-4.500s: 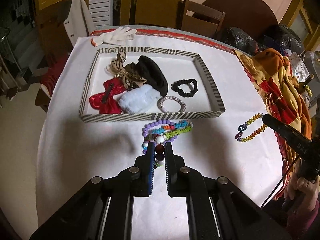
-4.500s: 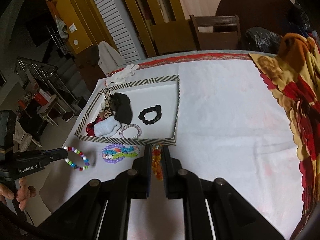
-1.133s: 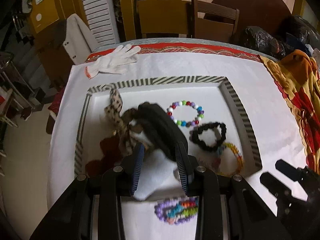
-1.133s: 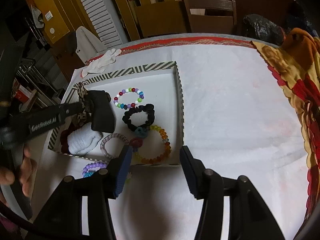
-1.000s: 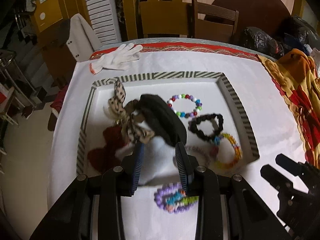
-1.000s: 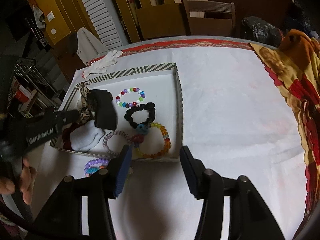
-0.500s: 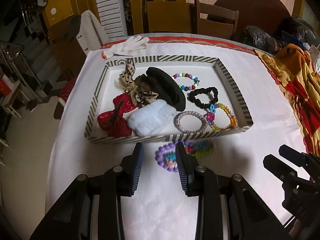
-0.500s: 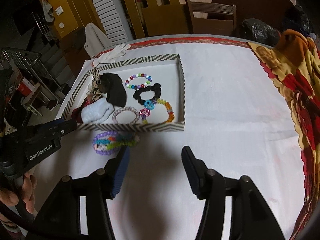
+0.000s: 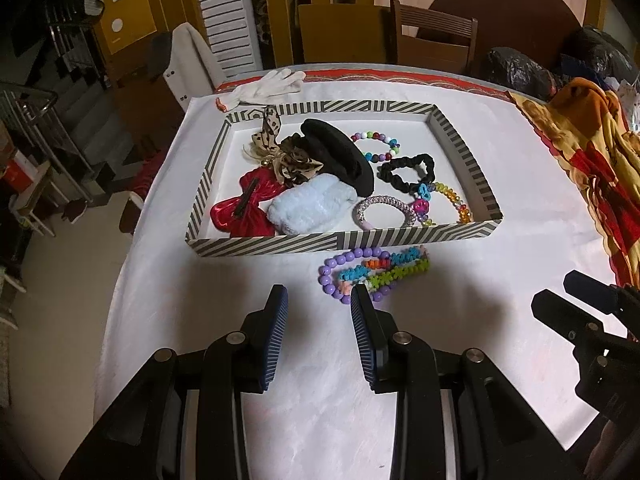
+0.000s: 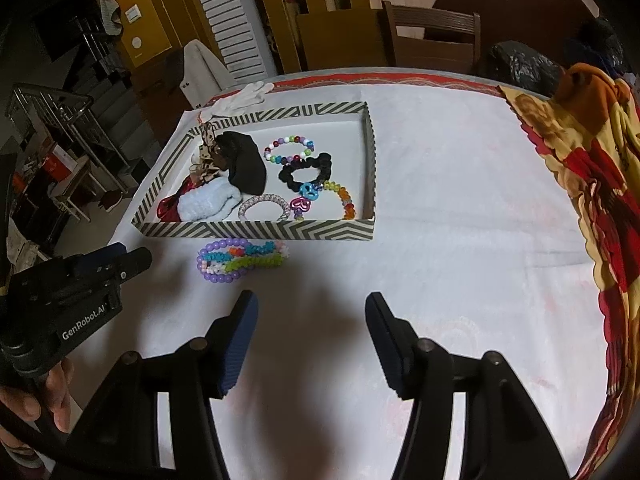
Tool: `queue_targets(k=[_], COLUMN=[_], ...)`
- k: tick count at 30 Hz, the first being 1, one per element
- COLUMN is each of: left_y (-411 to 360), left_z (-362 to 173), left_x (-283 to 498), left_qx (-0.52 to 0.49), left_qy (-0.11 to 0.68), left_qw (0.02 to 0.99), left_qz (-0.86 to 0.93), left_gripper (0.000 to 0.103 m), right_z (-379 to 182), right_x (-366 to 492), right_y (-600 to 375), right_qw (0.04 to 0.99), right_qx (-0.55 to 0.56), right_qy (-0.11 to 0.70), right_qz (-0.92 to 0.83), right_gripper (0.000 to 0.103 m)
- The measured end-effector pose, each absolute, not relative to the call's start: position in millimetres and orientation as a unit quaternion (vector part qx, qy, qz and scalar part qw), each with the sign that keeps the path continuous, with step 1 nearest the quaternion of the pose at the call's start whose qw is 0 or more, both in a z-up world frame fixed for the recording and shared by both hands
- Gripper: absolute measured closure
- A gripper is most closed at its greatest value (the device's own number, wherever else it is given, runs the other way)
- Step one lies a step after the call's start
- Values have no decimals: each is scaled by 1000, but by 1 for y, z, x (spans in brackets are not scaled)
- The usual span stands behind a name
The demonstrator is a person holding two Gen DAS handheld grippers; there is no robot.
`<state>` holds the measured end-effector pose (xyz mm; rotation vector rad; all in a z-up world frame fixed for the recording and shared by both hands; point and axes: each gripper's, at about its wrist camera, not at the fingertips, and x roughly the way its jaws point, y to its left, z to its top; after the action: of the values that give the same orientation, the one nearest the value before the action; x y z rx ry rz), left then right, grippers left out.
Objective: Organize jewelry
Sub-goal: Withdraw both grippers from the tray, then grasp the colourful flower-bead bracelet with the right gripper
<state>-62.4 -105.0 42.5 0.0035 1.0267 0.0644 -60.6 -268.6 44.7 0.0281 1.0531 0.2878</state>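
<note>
Tongs on our left (image 9: 316,312) gape empty above the white tabletop (image 9: 208,288); the bead bracelet pile (image 9: 372,272) lies just beyond their right finger, outside the striped tray's (image 9: 340,240) near wall. From the right view, our right tongs (image 10: 312,320) spread wide, holding nothing, with that pile (image 10: 240,260) far-left of them, near the tray (image 10: 260,230).
</note>
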Motion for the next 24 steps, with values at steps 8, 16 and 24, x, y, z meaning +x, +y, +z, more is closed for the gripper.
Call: queue_targets(k=[8,16,24], left_y=[-105,-90,-59], left_z=[42,31,12], left_x=[-63,-61,-53], left_qx=[2,-6,-33], left_qy=[494,512,538], left_qw=[869,858,840], left_qz=[28,38,63], left_gripper=[74,74,74], right_z=[41,26,-3], right_x=[-60,-53,-35], right_y=[-268,-268,-258], right_qw=[850,840,820], right_qx=[12,17,36], right_qy=[507,524,551], right_qz=[140,142,152], right_gripper=[43,43,43])
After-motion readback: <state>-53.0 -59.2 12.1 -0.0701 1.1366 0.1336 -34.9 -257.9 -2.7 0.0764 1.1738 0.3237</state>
